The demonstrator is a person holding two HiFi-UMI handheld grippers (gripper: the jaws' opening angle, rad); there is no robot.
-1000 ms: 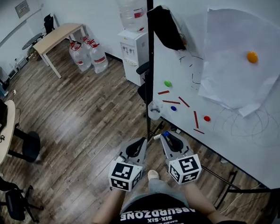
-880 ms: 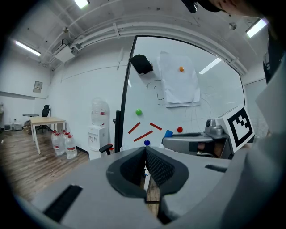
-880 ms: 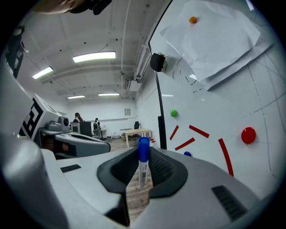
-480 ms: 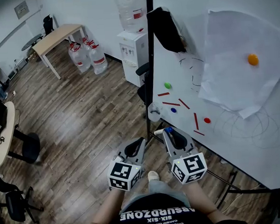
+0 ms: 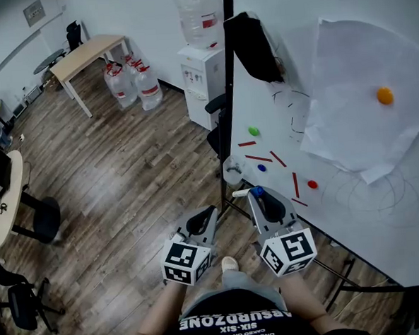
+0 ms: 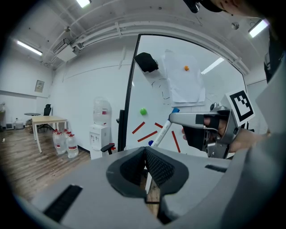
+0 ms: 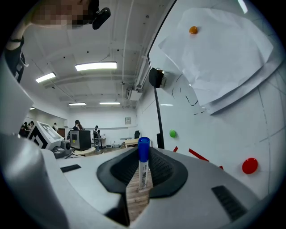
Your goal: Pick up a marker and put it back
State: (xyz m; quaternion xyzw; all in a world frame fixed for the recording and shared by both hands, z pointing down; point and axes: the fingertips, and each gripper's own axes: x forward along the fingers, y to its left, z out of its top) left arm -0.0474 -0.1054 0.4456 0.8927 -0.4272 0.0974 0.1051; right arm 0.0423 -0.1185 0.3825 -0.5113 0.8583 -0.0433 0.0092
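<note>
A: Any change over the last second?
B: Little. Carried the right gripper [image 5: 261,200] slightly up and to the right, closer to the whiteboard [image 5: 354,225]. Same grip throughout.
A: Gripping what?
B: The marker [image 7: 143,166], pinched between narrow jaws on the white barrel, blue cap poking out above the pads. From the head view, lying crosswise at the jaw tips, cap toward the board, clear of its surface.
A: And the left gripper [image 6: 145,156]?
B: Closed on nothing, jaws meeting. Parked low beside the right one, unmoved.
A: Meaning for the task?
B: Pick-up done, by the look of it; put-back not yet. Probably heading for a resting place at the board. Possibly the small clear cup [image 5: 232,169] at the board's left edge, just ahead of the marker, though hard to say for sure.
A: Worth watching?
B: Keeping the barrel from twisting in the pads on the way. Also steering the cap past the red marks [image 5: 258,158] on the board without touching the surface.
</note>
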